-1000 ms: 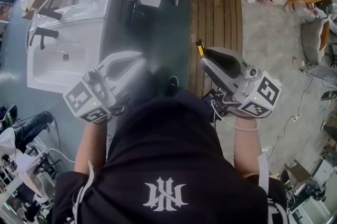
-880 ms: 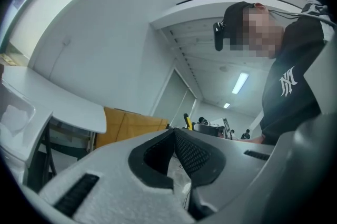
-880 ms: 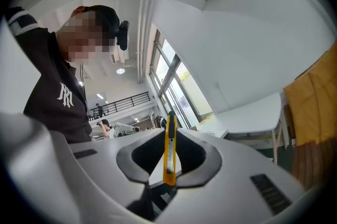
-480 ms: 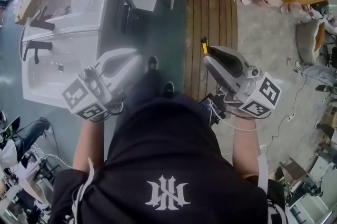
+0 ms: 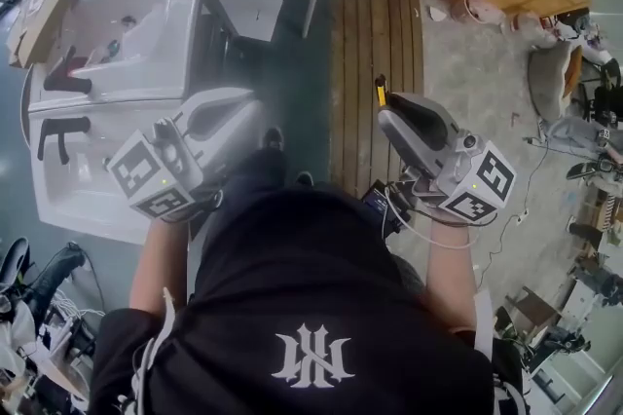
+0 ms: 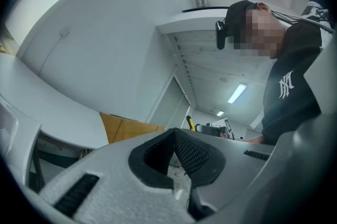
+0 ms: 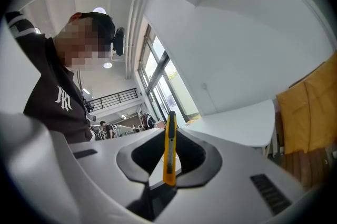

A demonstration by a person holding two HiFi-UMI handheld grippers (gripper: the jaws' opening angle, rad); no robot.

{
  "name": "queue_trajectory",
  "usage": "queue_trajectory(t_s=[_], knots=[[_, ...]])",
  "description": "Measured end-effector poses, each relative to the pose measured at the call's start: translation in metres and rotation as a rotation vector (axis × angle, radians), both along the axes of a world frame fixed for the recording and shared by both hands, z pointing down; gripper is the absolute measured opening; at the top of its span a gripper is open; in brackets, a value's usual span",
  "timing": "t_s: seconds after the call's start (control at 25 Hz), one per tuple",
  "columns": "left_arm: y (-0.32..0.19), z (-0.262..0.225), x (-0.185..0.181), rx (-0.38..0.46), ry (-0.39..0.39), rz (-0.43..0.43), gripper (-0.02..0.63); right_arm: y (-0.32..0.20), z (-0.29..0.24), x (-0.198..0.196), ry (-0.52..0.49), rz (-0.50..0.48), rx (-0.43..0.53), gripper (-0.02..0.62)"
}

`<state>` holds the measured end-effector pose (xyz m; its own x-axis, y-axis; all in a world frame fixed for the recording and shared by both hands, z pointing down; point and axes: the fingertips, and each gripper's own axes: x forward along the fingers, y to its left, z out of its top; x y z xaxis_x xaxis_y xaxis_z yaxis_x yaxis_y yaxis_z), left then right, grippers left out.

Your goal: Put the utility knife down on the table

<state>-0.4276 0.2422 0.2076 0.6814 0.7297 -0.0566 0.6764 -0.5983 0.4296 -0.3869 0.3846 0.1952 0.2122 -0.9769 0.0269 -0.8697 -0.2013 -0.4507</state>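
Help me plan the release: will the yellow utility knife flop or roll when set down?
Probably stiff: the utility knife stands straight, clamped in the right tool. Likely light, being slim. Its flat sides suggest it won't roll.

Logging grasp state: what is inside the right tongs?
A yellow knife, edge-on, clamped in the right tongs; the pads cover its gripped sides.

Slim yellow utility knife (image 7: 169, 149), upright between the jaws of the right hand-held gripper (image 7: 168, 162).
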Motion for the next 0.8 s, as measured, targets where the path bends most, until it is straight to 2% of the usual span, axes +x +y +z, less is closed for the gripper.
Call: queue_trajectory(t_s=[0.16, 0.32, 0.52, 0.8], knots=[[-0.028, 0.001, 0.029, -0.083, -0.012, 0.028, 0.006, -0.029, 0.007, 0.026, -0.015, 0.027, -0.037, 0.054], [-0.05, 0.023, 0.047, -0.053, -0.035, 0.044, 0.006, -0.042, 0.005, 0.038, -0.012, 0.056, -0.056, 0.054], [-0.058, 0.028, 0.072, -0.078, -0.045, 0.063, 0.006, -0.048, 0.003, 0.056, -0.009, 0.08, -0.084, 0.054], [-0.059, 0.016, 0.105, -0.075, -0.031, 0.048, 0.006, -0.051, -0.001, 0.1, -0.001, 0.039, -0.075, 0.054]])
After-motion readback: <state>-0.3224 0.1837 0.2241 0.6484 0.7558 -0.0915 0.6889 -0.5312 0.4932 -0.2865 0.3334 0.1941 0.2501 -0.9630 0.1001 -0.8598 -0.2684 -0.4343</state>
